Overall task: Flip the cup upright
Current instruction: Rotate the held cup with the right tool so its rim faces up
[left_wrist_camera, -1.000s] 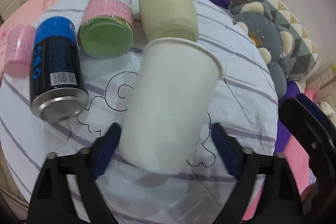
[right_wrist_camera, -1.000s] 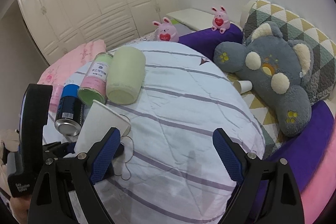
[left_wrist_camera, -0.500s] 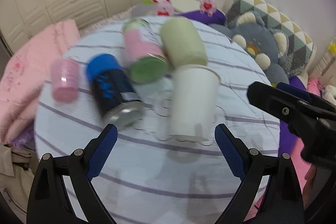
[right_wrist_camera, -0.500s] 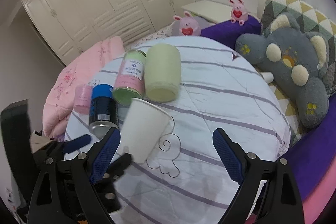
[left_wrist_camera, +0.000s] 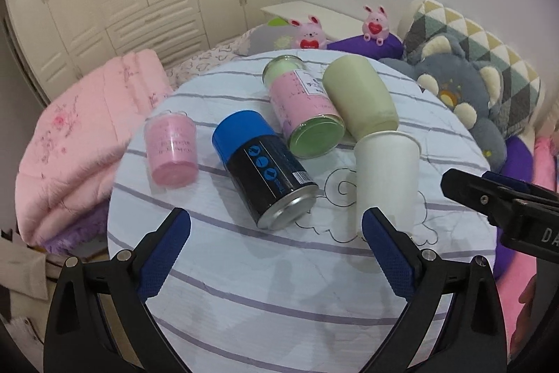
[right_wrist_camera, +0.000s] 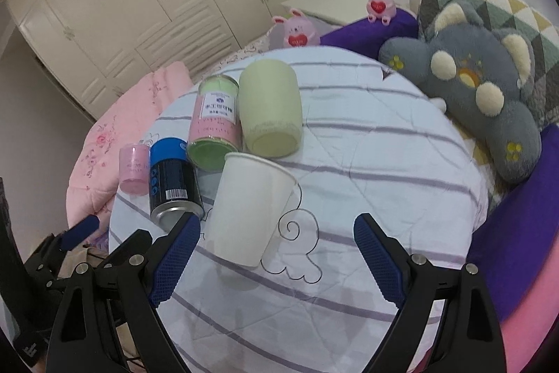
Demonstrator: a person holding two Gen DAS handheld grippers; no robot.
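Observation:
A white paper cup stands upright on the round striped table, mouth up; it also shows in the right wrist view. My left gripper is open and empty, pulled back from the cup, which sits just beyond its right finger. My right gripper is open and empty, with the cup just beyond its left finger.
A blue-capped black can, a pink-labelled jar, a pale green cup and a small pink cup lie on the table. A grey plush toy and a pink quilt flank it.
My left gripper has let go of the cup and drawn back and up. The cup now stands free. My right gripper has risen and moved nearer the cup.

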